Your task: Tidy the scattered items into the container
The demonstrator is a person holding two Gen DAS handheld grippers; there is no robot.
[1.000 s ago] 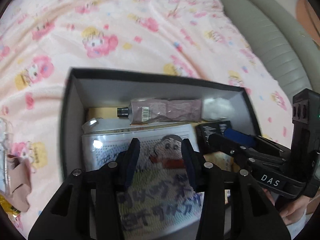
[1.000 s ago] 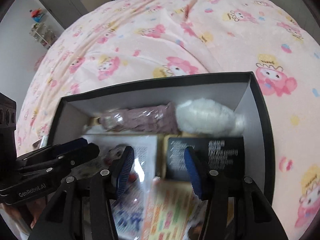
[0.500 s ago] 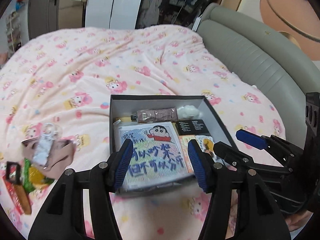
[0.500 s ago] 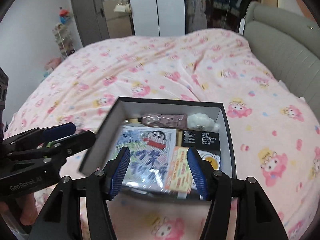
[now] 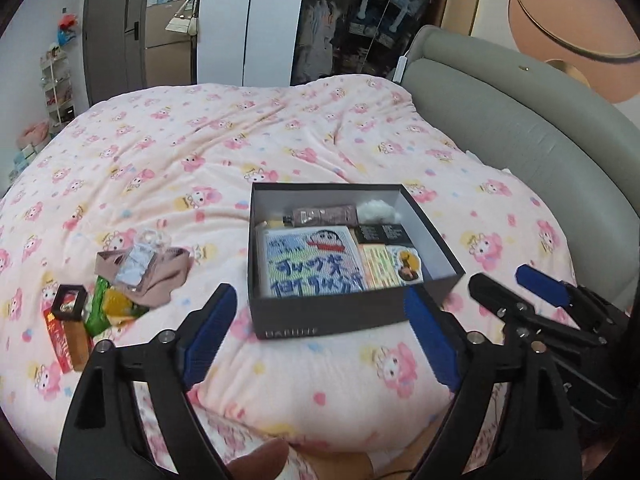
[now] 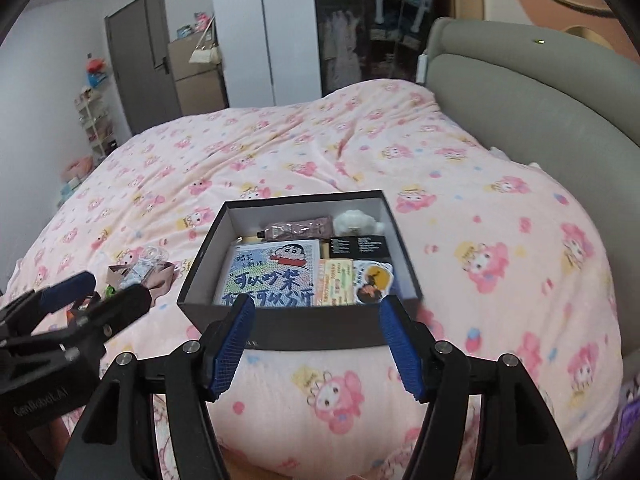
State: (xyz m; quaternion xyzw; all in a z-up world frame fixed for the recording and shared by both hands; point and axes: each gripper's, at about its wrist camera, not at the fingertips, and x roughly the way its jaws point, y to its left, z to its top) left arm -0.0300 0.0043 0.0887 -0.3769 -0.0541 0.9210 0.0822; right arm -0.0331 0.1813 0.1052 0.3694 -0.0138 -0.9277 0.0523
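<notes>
A black open box (image 5: 340, 316) (image 6: 304, 332) sits on the pink bed. Inside lie a cartoon booklet (image 5: 310, 264) (image 6: 272, 276), a pink tube (image 5: 324, 214), a white cotton ball (image 5: 376, 210), a black card and a yellow packet. Left of the box lies a pile: a beige pouch (image 5: 148, 276) (image 6: 156, 276), a green snack bag (image 5: 108, 308) and a red packet (image 5: 60, 332). My left gripper (image 5: 320, 336) is open and empty, hovering before the box. My right gripper (image 6: 316, 344) is open and empty, also before the box; it shows in the left wrist view (image 5: 516, 292).
A grey padded headboard (image 5: 520, 132) curves along the right side of the bed. A wardrobe, door and shelves stand beyond the far bed edge. The pink blanket (image 5: 240, 140) stretches wide behind the box.
Both grippers have pulled back and up from inside the box; the whole box and the pile to its left are now in sight. Both stay open and empty.
</notes>
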